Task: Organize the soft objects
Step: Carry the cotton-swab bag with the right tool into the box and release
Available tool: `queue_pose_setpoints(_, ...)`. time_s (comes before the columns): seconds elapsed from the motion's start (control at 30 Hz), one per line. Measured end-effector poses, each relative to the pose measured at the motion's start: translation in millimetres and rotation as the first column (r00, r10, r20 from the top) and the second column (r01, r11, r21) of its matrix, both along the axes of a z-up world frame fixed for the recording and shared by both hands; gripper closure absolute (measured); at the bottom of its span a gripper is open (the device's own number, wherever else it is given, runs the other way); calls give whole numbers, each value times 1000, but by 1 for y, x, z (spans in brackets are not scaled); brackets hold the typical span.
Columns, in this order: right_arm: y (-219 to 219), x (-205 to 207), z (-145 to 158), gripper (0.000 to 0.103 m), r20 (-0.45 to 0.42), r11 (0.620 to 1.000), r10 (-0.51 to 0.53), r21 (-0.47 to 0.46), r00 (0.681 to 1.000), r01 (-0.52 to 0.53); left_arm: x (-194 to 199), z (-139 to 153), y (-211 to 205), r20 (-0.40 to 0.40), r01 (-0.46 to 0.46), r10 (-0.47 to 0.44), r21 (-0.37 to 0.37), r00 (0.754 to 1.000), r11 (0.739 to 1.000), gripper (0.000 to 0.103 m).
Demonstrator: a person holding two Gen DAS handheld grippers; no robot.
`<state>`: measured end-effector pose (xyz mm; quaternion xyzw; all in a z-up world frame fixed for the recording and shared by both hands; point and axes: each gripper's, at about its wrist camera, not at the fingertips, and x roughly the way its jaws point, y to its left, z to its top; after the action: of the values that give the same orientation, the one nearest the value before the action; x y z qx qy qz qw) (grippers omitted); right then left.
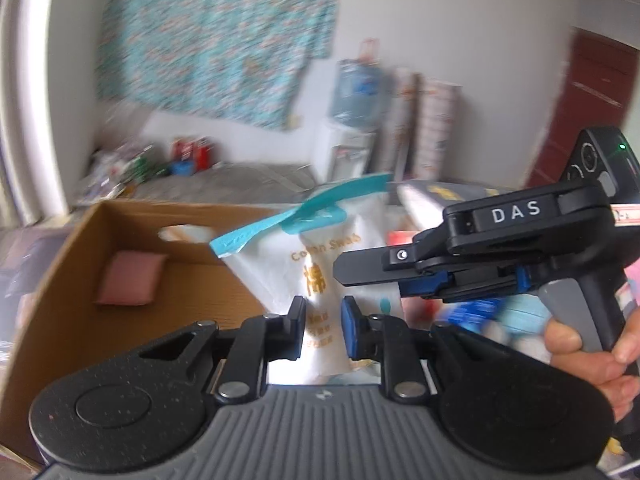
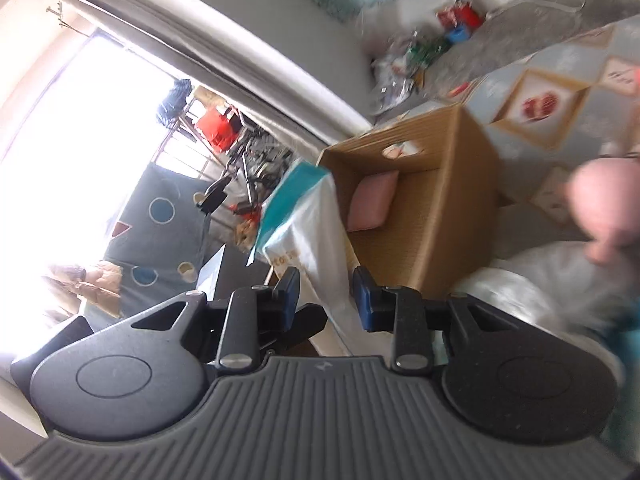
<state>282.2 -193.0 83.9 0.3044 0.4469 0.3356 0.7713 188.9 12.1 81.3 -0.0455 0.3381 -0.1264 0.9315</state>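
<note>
A: White plastic cotton-swab bag with a teal zip top [image 1: 320,264] hangs in the air just right of the open brown cardboard box [image 1: 80,264]; the left gripper [image 1: 323,330] and right gripper [image 2: 325,298] both pinch its lower part, jaws narrow.

B: Looks light, limp and slick; grip the film low, not the teal strip; a small pink pillow [image 1: 132,278] lies inside the box.

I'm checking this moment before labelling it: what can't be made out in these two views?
- Cotton swab bag: its lower part is hidden behind the left gripper in the left wrist view; its print is partly blurred.
- Cardboard box: beyond the pink pillow, the near floor is hidden by the bag in the right wrist view.
- Items on the right behind the right gripper: motion-blurred, unidentifiable.
</note>
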Motion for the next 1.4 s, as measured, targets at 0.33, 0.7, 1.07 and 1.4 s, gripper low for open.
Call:
queue_pose_setpoints(0.33,85,115,-32,67,-56,993,-89,-80,994,85,119,-29,77,-80,-37,45,98,996,994,80)
queue_pose_setpoints(0.7,66,125,-47,59,-8,989,-83,-124,996,82,156,-81,84,-231,13,26,163,973,987,74)
queue_pose_setpoints(1.07,-29,70,-18,59,70,985,-124,-112,990,131,175,-142,60,-432,64,81,313,898,948,82)
queue_pose_setpoints(1.4,-101,51,-36,59,45,966,-208,-147,977,212,182,-139,80,-464,-71,169,222,870,972,82)
